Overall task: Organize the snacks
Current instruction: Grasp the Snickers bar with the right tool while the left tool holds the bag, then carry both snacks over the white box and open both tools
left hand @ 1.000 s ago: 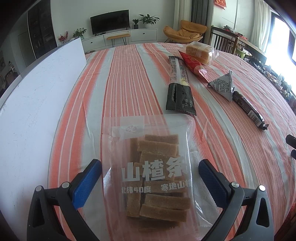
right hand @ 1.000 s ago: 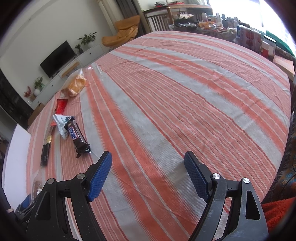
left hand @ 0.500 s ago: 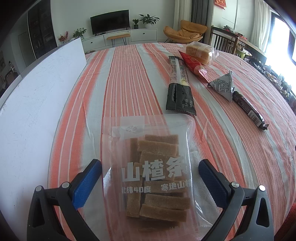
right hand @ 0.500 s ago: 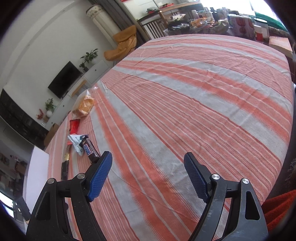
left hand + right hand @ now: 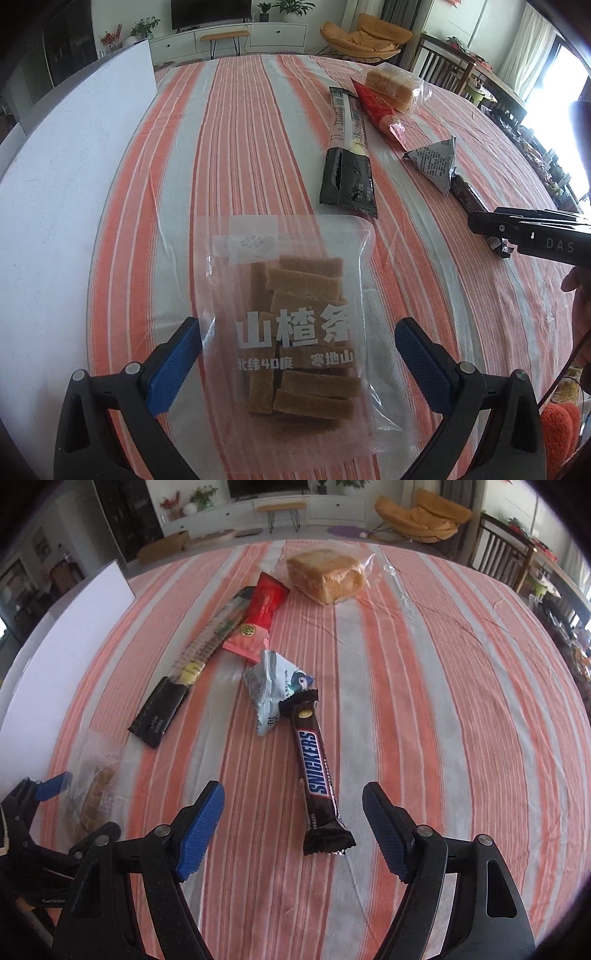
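The right gripper [image 5: 293, 827] points steeply down at the striped tablecloth [image 5: 461, 701]. Its fingers are spread and have just been closing in; the chocolate bar [image 5: 317, 771] lies between them, its near end level with the blue pads, neither pad touching it. The bar runs lengthwise along the line of the fingers, so closing across its narrow width appears to be the intended grasp. Beyond its far end lies a grey triangular packet [image 5: 275, 690], touching or overlapping it; further out are a red sachet [image 5: 258, 620], a long black packet [image 5: 184, 679] and wrapped bread [image 5: 325, 576].

The left gripper [image 5: 297, 365] has its fingers spread wide either side of a clear bag of brown strips [image 5: 295, 325], pads clear of the bag, apparently positioned to take it. A white board [image 5: 62, 177] lies to the left.
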### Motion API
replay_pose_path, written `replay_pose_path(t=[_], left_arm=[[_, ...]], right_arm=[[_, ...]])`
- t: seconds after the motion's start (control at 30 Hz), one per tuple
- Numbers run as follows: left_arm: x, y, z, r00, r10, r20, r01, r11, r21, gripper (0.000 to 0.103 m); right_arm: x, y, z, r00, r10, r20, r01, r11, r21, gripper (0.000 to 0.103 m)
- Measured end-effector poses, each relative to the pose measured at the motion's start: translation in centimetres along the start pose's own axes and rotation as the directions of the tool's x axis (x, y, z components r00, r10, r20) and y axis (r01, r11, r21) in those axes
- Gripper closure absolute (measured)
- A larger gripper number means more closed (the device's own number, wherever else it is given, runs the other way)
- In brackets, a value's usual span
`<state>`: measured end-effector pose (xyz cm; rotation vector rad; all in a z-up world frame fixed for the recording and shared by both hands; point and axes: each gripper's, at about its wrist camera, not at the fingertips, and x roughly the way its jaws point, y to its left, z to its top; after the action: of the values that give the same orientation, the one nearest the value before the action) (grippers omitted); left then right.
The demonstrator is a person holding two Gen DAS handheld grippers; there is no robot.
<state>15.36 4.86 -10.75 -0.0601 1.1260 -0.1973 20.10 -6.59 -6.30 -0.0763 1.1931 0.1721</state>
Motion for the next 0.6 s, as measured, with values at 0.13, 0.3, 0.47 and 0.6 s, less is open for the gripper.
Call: replay_pose_path(t=[0.13, 0.3, 0.47, 0.6], left_arm=[[-0.3, -0.5, -0.1, 0.999, 0.046, 0.019, -0.047, 0.998, 0.044, 0.033], [-1.8, -0.5, -0.8, 0.997, 0.029, 0.067, -0.034, 0.997, 0.073, 0.055], [-4.3, -1.0, -2.9, 0.994, -0.042, 0.100, 0.035, 0.997, 0.069, 0.055], [-6.4, -2.2, -4.1, 0.989, -0.033, 0.142, 0.018, 0.994, 0.108, 0.055]], right_arm=[[1.3, -0.3, 0.1, 0.998, 0.017, -0.059, -0.015, 0.999, 0.030, 0.079], [-0.6, -2.5, -2.5, 0.995, 0.104, -0.003, -0.103, 0.985, 0.140, 0.086], [-3.5, -6.0, -6.6, 0.941, 0.323, 0.101, -0.337, 0.873, 0.353, 0.085], [-4.2, -5.4, -7.8, 0.976, 0.215, 0.039, -0.217, 0.936, 0.277, 0.085]])
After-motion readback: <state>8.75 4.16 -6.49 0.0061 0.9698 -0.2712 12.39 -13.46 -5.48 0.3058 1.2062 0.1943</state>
